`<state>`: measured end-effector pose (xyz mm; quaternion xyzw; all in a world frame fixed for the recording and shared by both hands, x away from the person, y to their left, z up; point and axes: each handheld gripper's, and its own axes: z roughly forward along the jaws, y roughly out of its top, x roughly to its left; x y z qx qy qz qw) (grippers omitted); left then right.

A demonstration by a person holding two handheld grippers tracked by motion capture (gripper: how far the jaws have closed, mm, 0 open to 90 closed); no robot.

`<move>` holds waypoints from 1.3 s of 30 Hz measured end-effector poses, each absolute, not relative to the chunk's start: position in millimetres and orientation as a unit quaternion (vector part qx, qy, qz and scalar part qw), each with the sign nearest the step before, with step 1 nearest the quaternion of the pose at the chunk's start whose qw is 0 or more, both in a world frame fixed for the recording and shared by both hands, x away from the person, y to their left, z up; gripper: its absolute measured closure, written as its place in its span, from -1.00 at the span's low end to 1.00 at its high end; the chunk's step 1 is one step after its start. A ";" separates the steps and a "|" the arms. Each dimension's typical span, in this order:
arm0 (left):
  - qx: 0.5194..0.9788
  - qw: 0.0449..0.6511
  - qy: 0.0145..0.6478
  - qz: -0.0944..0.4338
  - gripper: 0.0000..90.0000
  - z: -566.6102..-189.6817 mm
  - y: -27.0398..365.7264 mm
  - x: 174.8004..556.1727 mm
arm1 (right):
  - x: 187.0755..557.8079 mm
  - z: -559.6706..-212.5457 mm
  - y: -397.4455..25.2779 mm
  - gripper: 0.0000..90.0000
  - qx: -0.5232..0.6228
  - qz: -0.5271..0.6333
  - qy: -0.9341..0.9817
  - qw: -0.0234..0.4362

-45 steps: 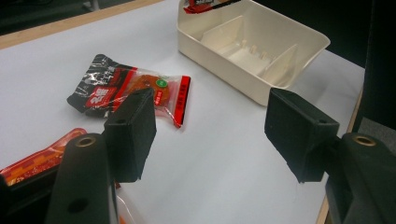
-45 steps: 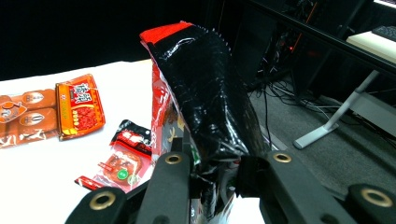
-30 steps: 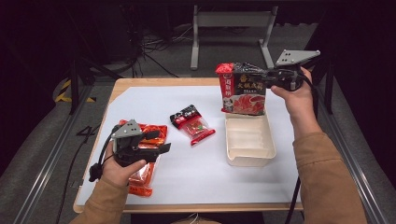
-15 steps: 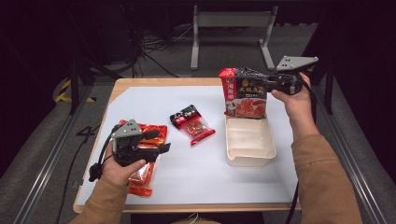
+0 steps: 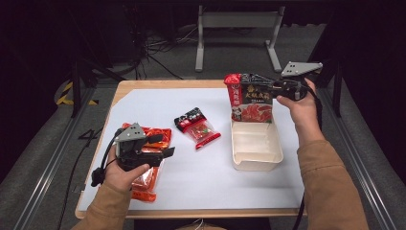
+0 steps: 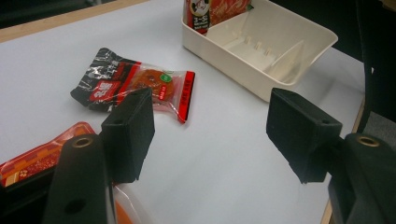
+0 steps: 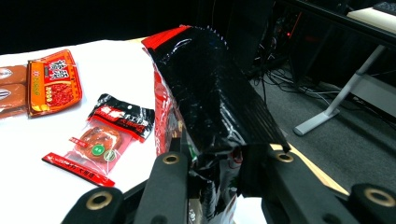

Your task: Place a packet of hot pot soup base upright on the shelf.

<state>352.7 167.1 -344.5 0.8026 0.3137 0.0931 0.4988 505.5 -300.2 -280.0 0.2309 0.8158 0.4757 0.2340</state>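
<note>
My right gripper (image 5: 269, 89) is shut on the top edge of a large black-and-red packet (image 5: 250, 98), which hangs upright with its lower end at the far end of a cream tray (image 5: 256, 160). In the right gripper view the jaws (image 7: 212, 163) pinch the packet's black foil (image 7: 215, 102). My left gripper (image 5: 163, 145) is open and holds nothing, low over an orange packet (image 5: 146, 179) at the table's left. Between its jaws (image 6: 215, 130) I see bare white table, with a small black-and-red packet (image 6: 135, 86) beyond.
The small packet (image 5: 197, 125) lies flat in the middle of the white table cover (image 5: 206, 182). The tray (image 6: 280, 51) has a divider inside. The wooden table edge (image 5: 167, 84) runs along the back, with metal frame legs (image 5: 237, 21) and cables on the floor beyond.
My right gripper has lowered the large packet a little toward the far end of the tray. The left gripper has stayed where it was.
</note>
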 end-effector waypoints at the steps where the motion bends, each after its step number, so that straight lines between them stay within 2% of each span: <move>1: 0.803 0.499 0.314 0.093 -0.26 -344.5 167.1 352.7 | 505.5 -280.0 -300.2 0.69 0.231 0.476 0.816 0.234; 23: 0.804 0.497 0.312 0.095 -0.27 -345.1 167.2 353.3 | 506.4 -304.5 -306.9 0.62 0.247 0.475 0.818 0.210; 39: 0.802 0.497 0.318 0.092 -0.28 -344.0 169.9 355.1 | 499.2 -317.2 -318.5 0.62 0.281 0.490 0.798 0.209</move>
